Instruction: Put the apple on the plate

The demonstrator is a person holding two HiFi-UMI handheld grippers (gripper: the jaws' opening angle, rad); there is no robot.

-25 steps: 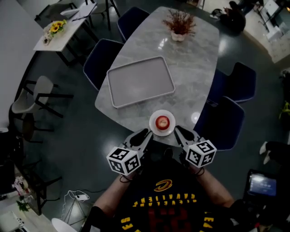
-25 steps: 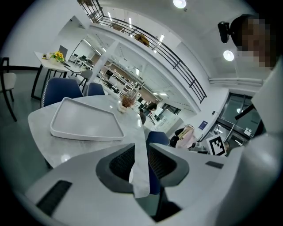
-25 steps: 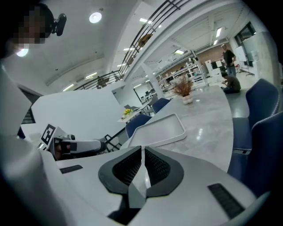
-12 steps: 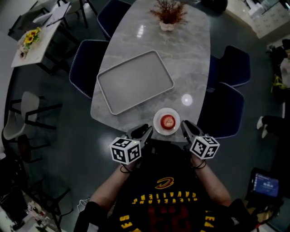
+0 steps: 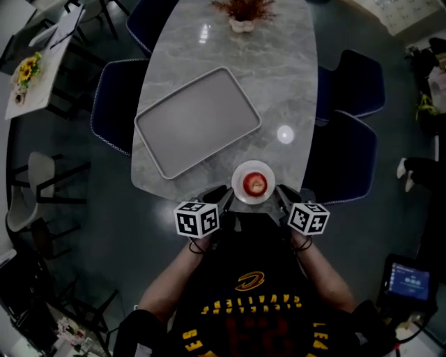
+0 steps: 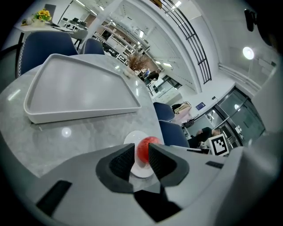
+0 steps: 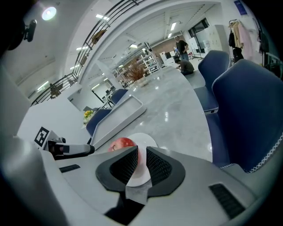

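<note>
The apple [image 5: 254, 183] sits in the middle of the small white plate [image 5: 237, 191], which stands at the near end of the grey marble worktop [image 5: 279, 84], close to its edge. From the plate, the left gripper [image 5: 221, 198] is at about 8 o'clock and the right gripper [image 5: 282, 196] at about 4 o'clock, both just beside the rim and both pointing to it. The fingers of each gripper stand a little spread, with only a narrow gap, and they pinch nothing; the apple shows beyond the gap. An empty grey tray [image 5: 198, 121] lies at 11 o'clock from the plate, and a small dried plant [image 5: 242, 12] at 12 o'clock, at the far end.
</note>
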